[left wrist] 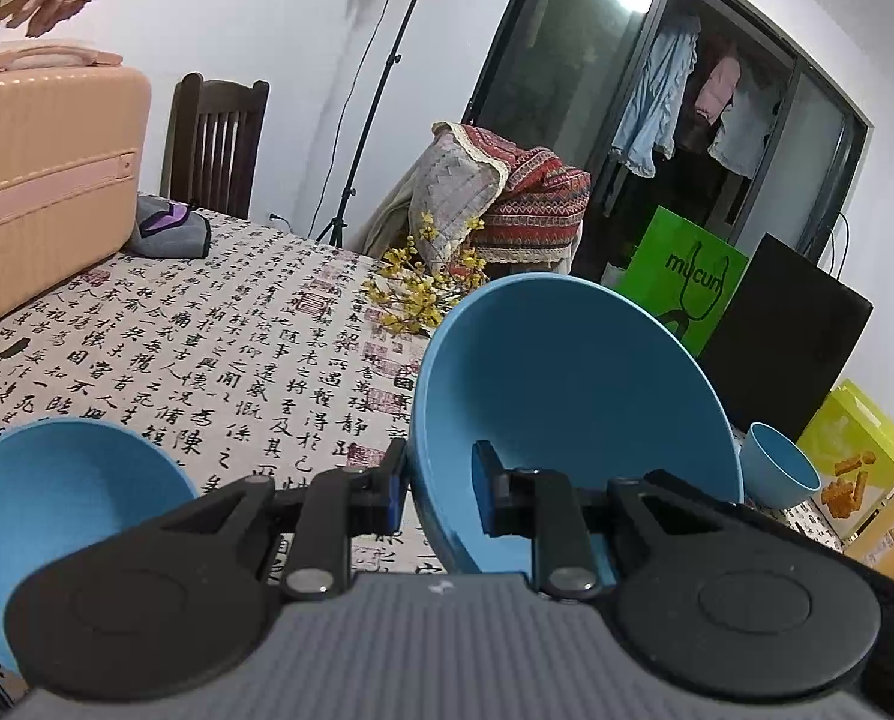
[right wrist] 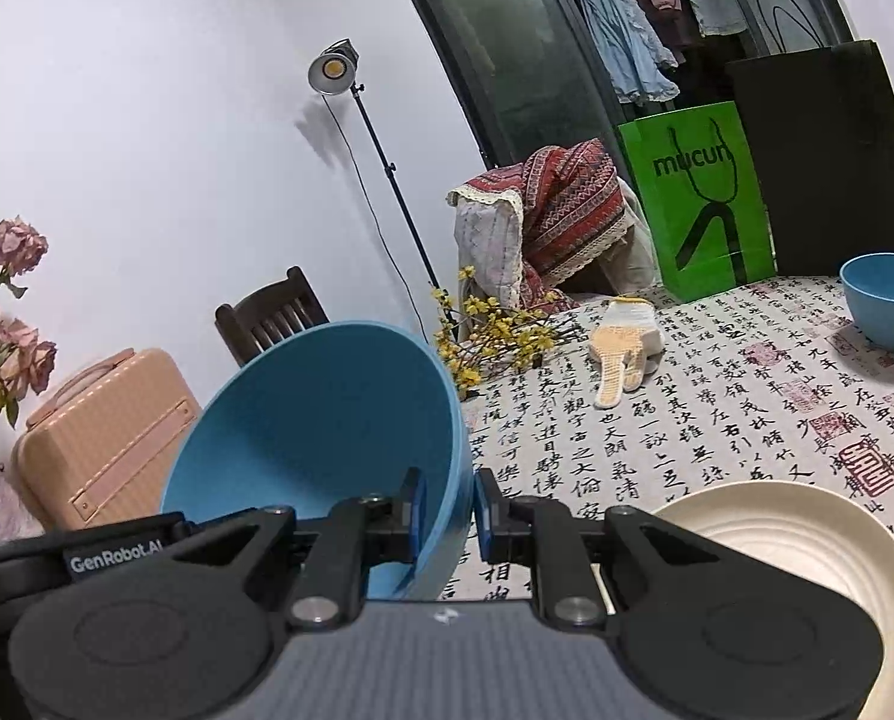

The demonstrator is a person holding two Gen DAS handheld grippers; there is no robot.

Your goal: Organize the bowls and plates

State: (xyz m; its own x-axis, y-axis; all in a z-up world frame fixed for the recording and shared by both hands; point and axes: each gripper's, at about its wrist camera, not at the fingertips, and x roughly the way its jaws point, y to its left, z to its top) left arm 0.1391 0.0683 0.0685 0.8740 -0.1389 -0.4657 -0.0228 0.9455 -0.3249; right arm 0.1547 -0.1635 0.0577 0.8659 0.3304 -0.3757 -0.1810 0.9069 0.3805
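In the left wrist view my left gripper (left wrist: 438,489) is shut on the rim of a large blue bowl (left wrist: 573,396), held tilted above the table. Another blue bowl (left wrist: 69,510) sits at the lower left, and a small blue bowl (left wrist: 777,474) at the right. In the right wrist view my right gripper (right wrist: 450,510) is shut on the right rim of a large blue bowl (right wrist: 321,432), also tilted. A cream ribbed plate (right wrist: 807,546) lies at the lower right. A blue bowl (right wrist: 885,300) stands far right on the table.
The table has a calligraphy-print cloth (right wrist: 687,432). A peach suitcase (left wrist: 45,180), a grey pouch (left wrist: 171,228), yellow flowers (left wrist: 411,294), a knit glove (right wrist: 621,348), a green bag (right wrist: 699,192) and a black bag (right wrist: 825,156) stand around. A dark chair (left wrist: 216,144) is behind.
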